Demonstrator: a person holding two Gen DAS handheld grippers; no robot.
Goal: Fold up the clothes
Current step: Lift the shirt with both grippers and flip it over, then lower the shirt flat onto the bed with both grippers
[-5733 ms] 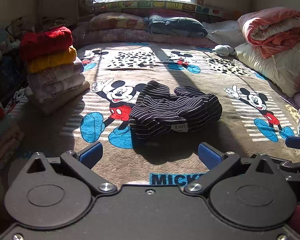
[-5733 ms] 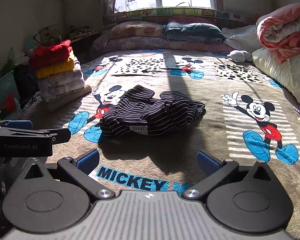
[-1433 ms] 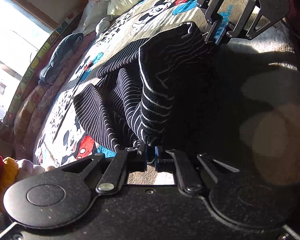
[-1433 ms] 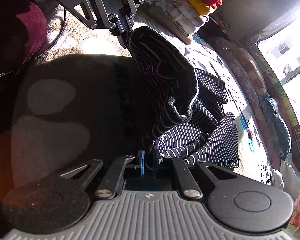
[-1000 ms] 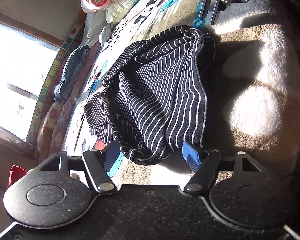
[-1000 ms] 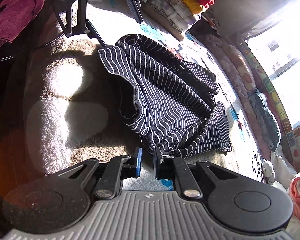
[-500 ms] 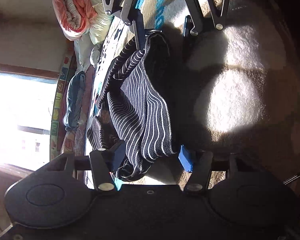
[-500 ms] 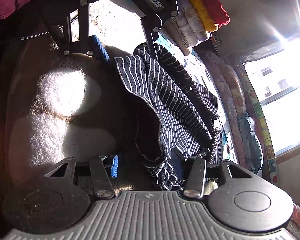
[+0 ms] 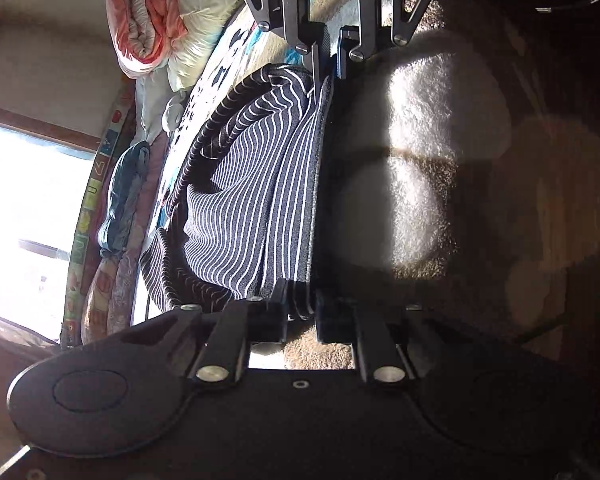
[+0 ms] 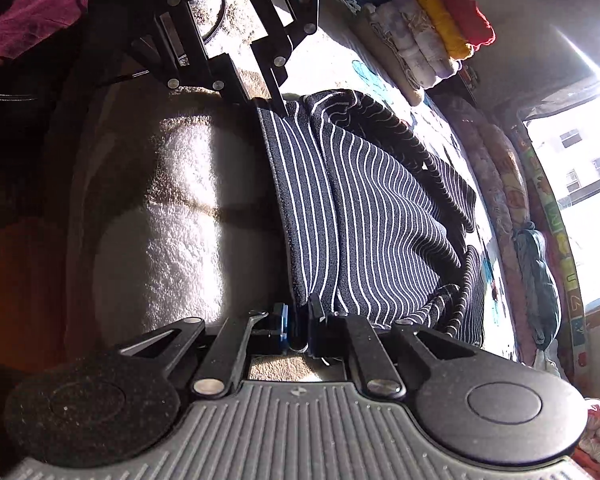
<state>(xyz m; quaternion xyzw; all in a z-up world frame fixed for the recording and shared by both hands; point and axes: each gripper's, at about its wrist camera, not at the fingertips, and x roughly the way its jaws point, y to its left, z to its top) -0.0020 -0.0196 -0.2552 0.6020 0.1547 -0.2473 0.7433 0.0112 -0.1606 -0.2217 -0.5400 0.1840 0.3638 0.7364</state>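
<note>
— While the left wrist view runs, what shows?
— One navy, white-striped garment (image 9: pixel 260 200) on the blanket (image 9: pixel 420 160), its hem stretched between left gripper (image 9: pixel 302 314) and right gripper (image 9: pixel 328 62), both clamped on it.
— Right wrist view?
— Same single garment, rumpled; four folded clothes stacked (image 10: pixel 432 28).

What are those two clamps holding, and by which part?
Both grippers, left and right, pinch the striped garment along one edge, at opposite ends.

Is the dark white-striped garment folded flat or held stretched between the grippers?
Held stretched: the dark white-striped garment has one edge pulled taut between the left gripper and right gripper, both clamped on it.
</note>
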